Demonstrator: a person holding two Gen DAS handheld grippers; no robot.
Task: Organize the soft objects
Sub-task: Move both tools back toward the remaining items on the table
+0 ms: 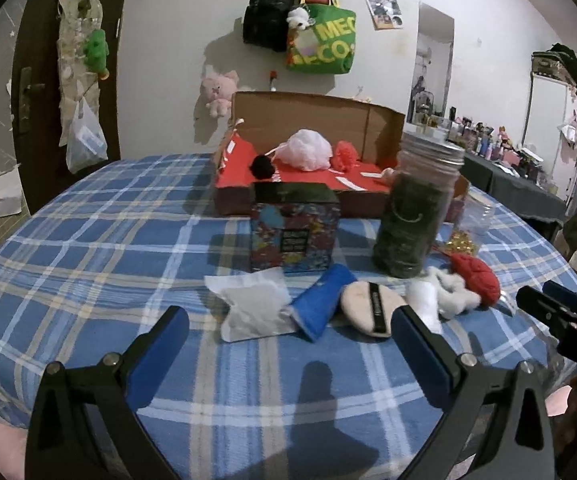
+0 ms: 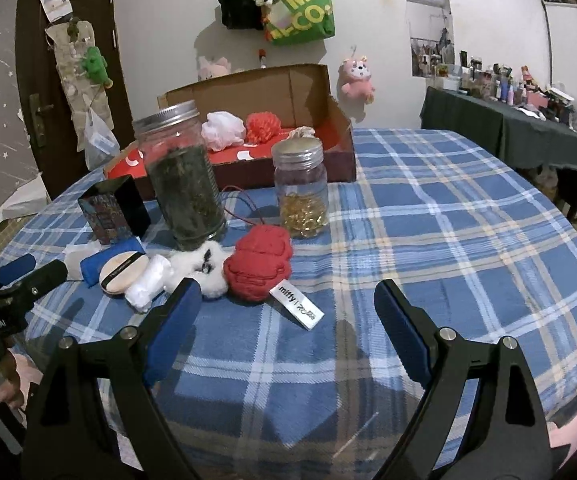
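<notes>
Soft things lie in a short row across the middle of both wrist views, on a blue plaid cloth [image 1: 88,248] covering the table: a crumpled white pouch [image 1: 250,308], a blue felt roll [image 1: 322,300], a round beige powder puff [image 1: 372,306] with a black band, a white wad [image 1: 422,300], a fluffy white plush [image 2: 208,266] and a knotted red plush [image 2: 260,266] with a white "miffy" label. The left gripper [image 1: 290,332] fills the bottom of its own view, tilted downward over the cloth, its blue-padded jaws standing wide apart with nothing between them; the pouch, roll and puff lie just beyond its fingertips, and its right finger overlaps the white wad in the picture. The right gripper [image 2: 288,302] is posed the same way at the bottom of its view, jaws spread wide and empty, the red plush just past its left finger and bare cloth ahead of its right one. Each gripper also shows at the edge of the other's view. Behind the row stand a tall glass jar [image 2: 182,176] of dark green matter with a metal lid, a smaller jar [image 2: 302,192] of golden pieces, and a small patterned box [image 1: 294,228]. Further back sits an open cardboard box [image 1: 312,136] with a red lining, holding a white mesh pouf [image 1: 308,150], a red pouf [image 1: 346,154] and a black pompom [image 1: 263,167].
</notes>
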